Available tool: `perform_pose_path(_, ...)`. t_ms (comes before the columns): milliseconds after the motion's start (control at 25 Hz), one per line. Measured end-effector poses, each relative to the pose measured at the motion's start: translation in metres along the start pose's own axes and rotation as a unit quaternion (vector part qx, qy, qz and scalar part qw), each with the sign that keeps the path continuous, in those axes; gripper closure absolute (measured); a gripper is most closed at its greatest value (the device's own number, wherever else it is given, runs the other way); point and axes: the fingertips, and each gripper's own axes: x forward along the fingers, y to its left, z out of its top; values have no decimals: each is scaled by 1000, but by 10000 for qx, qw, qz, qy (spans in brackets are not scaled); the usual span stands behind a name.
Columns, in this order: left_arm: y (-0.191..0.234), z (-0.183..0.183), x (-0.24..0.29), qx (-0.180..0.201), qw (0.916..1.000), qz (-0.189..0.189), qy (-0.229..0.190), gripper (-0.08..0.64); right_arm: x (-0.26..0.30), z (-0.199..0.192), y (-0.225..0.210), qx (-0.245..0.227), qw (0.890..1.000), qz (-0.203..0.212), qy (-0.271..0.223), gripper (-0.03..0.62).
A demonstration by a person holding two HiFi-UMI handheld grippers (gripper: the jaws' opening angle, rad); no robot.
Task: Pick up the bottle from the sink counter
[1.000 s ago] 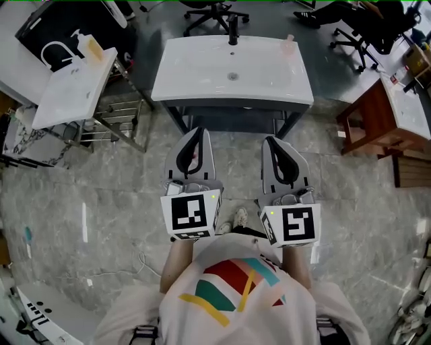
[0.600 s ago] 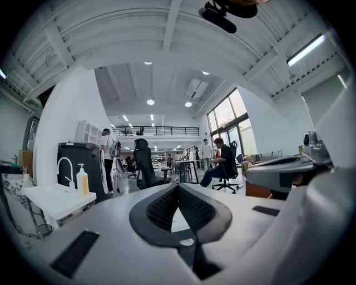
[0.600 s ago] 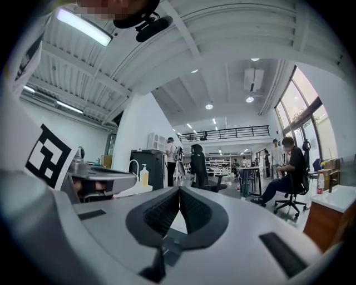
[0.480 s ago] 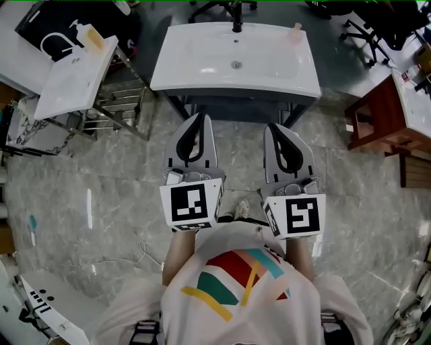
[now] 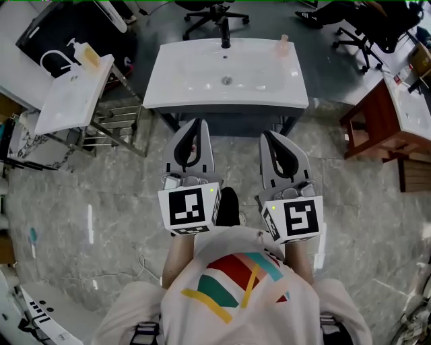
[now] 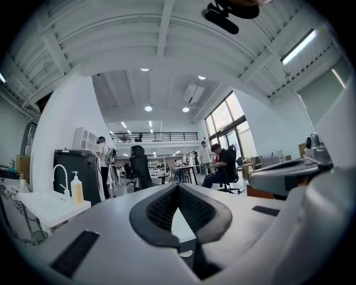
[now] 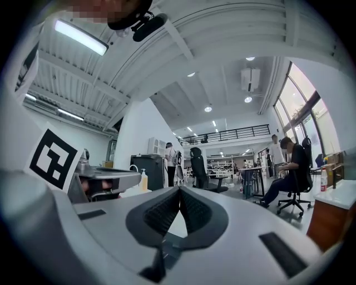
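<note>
A small pinkish bottle [image 5: 283,46] stands on the back right corner of the white sink counter [image 5: 175,91], right of the black faucet [image 5: 225,37]. Both grippers are held side by side in front of the person's chest, short of the counter's front edge and pointing toward it. My left gripper [image 5: 196,123] is shut with nothing in it; the left gripper view shows its jaws [image 6: 178,185] meeting at the tip. My right gripper [image 5: 268,135] is also shut and empty [image 7: 179,189]. Neither gripper view shows the bottle.
A second white sink [image 5: 71,94] with a soap dispenser [image 5: 89,55] stands on a metal frame at the left. A brown wooden table [image 5: 367,124] is at the right. Office chairs [image 5: 214,12] stand behind the sink. People sit and stand far off.
The view has shifted a little as the person steps; a dark shoe now shows between the grippers. Both grippers stay shut, in the same pose.
</note>
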Motion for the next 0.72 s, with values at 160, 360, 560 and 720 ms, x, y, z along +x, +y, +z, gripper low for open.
perform_pose_path(160, 0, 2, 13, -50, 9999, -14, -87, 541, 4, 4, -11, -72, 9999, -70, -88, 580)
perform_pose_path(360, -2, 1, 28, -31, 9998, -76, -172, 541, 14, 3, -22, -151, 9997, -146, -137, 580)
perform_pose_path(560, 5, -2, 45, -186, 9995, -60, -244, 541, 31, -4, -31, -226, 9995, -190, -92, 580)
perform_pose_path(720, 14, -5, 61, -188, 9996, -26, -213, 541, 49, -7, -38, -190, 9995, -235, -58, 580)
